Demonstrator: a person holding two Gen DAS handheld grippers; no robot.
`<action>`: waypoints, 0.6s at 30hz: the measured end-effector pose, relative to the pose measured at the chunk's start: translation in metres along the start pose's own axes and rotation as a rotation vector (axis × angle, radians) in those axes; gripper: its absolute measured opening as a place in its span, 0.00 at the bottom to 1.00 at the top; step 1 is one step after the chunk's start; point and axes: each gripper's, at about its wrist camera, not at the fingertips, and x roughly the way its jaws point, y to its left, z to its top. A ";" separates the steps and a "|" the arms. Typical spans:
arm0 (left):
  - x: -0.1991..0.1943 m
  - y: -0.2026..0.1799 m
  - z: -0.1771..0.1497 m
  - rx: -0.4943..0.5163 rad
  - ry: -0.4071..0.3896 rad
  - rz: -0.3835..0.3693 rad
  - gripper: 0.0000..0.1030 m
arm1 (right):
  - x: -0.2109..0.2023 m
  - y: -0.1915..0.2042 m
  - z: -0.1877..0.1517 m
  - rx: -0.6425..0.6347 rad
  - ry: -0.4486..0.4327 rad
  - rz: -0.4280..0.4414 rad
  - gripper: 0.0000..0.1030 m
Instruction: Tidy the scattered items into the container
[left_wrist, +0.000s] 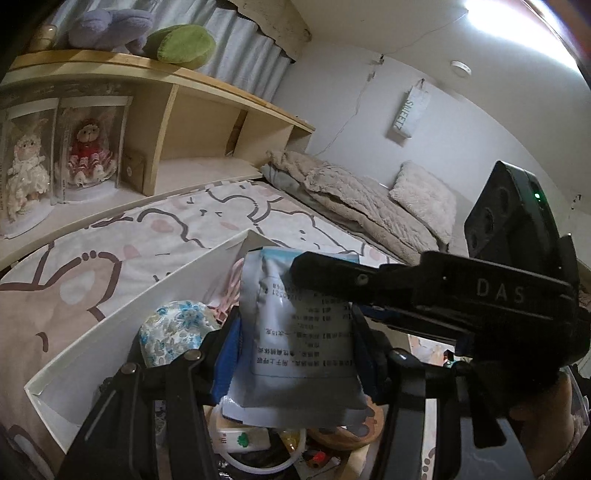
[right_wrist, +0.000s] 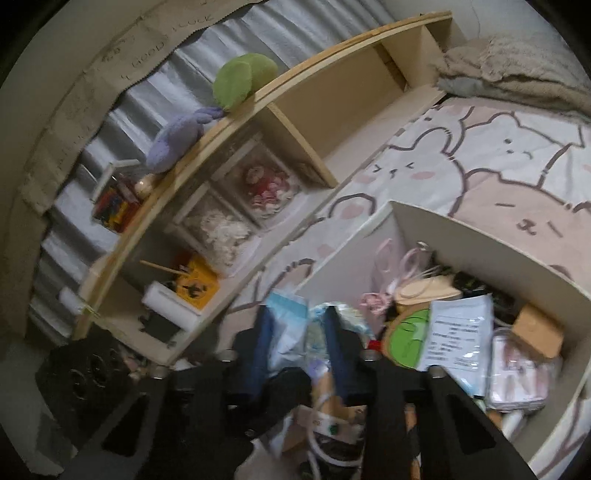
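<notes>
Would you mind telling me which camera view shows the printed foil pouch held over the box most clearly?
The left wrist view: the foil pouch fills the centre between the left gripper jaws, its printed back legible as text lines. The right wrist view shows only a blurred pale-blue sliver of it between the right gripper's blue pads.

"DAS" on the black gripper body (left_wrist: 498, 291), "SWEET" on the wall sign (left_wrist: 406, 110) above the bed's pillow (left_wrist: 424, 199), pouch (left_wrist: 299, 332) print unreadable
</notes>
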 end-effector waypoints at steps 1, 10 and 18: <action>0.000 0.002 0.000 -0.008 0.002 0.007 0.54 | 0.002 0.000 0.000 0.002 -0.002 0.010 0.16; -0.012 0.025 0.005 -0.087 -0.040 0.121 0.82 | 0.017 -0.017 0.009 0.054 -0.007 -0.016 0.11; -0.022 0.042 0.008 -0.149 -0.073 0.136 0.82 | 0.029 -0.044 0.014 0.103 0.042 -0.099 0.10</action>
